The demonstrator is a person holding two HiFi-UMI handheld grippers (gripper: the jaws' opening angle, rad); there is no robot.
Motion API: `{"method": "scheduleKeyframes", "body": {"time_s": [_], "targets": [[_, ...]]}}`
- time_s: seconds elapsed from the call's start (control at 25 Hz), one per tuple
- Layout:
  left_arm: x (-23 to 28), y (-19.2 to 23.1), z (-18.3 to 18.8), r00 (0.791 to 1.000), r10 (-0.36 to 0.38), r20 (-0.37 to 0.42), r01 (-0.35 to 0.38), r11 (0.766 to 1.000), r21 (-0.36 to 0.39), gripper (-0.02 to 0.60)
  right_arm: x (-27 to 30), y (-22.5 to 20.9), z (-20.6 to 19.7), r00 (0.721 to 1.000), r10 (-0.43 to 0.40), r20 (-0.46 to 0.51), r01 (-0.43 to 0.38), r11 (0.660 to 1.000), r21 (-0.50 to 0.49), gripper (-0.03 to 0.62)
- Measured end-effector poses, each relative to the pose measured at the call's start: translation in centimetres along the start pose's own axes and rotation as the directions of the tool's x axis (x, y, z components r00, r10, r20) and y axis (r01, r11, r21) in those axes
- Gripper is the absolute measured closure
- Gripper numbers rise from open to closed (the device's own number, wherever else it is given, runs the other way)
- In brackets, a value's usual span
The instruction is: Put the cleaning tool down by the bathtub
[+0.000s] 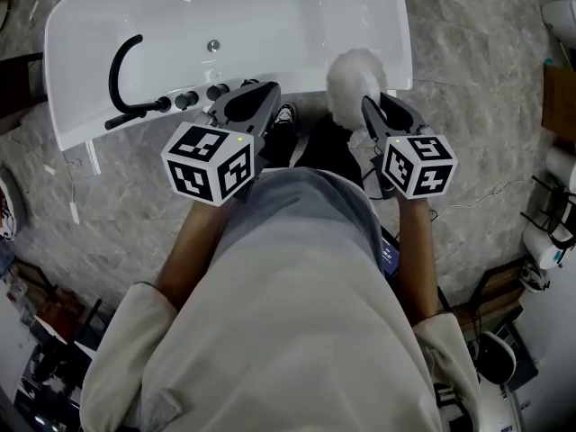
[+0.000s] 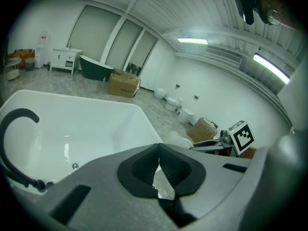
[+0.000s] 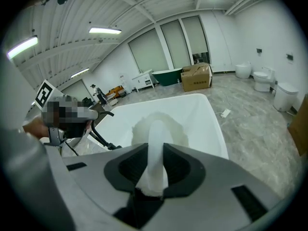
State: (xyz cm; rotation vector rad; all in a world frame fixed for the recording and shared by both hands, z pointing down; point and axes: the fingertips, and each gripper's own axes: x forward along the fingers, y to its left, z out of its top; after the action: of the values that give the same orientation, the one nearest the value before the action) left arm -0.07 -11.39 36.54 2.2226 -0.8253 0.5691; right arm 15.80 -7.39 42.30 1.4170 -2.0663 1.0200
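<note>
The cleaning tool (image 1: 354, 79) is a white fluffy duster head on a white handle. My right gripper (image 1: 372, 108) is shut on that handle, and the head hangs over the near rim of the white bathtub (image 1: 225, 16). In the right gripper view the handle (image 3: 156, 148) runs up between the jaws of the right gripper (image 3: 155, 165), with the fluffy head in front of the tub (image 3: 207, 119). My left gripper (image 1: 255, 93) is shut on nothing, beside the tub's taps. In the left gripper view its jaws (image 2: 159, 160) meet, and the tub (image 2: 72, 124) lies beyond them.
A black curved faucet (image 1: 121, 70) and black knobs (image 1: 198, 95) sit on the tub's near-left rim. Grey marble floor (image 1: 486, 79) surrounds the tub, with a white cable (image 1: 74, 210) at left. Cardboard boxes (image 3: 196, 76) and toilets (image 3: 263, 78) stand farther off.
</note>
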Motion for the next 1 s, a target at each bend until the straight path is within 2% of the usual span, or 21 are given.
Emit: {"method": "scheduleKeyframes", "body": {"time_s": [1.0], "targets": [[0.0,2.1,-0.2,1.0,0.024,-0.011,-0.025,0.999,-0.043,0.577,4.0,0.5,-1.2,0.988,0.057,-0.142,-0.074,0.99,-0.121,0.505]]}}
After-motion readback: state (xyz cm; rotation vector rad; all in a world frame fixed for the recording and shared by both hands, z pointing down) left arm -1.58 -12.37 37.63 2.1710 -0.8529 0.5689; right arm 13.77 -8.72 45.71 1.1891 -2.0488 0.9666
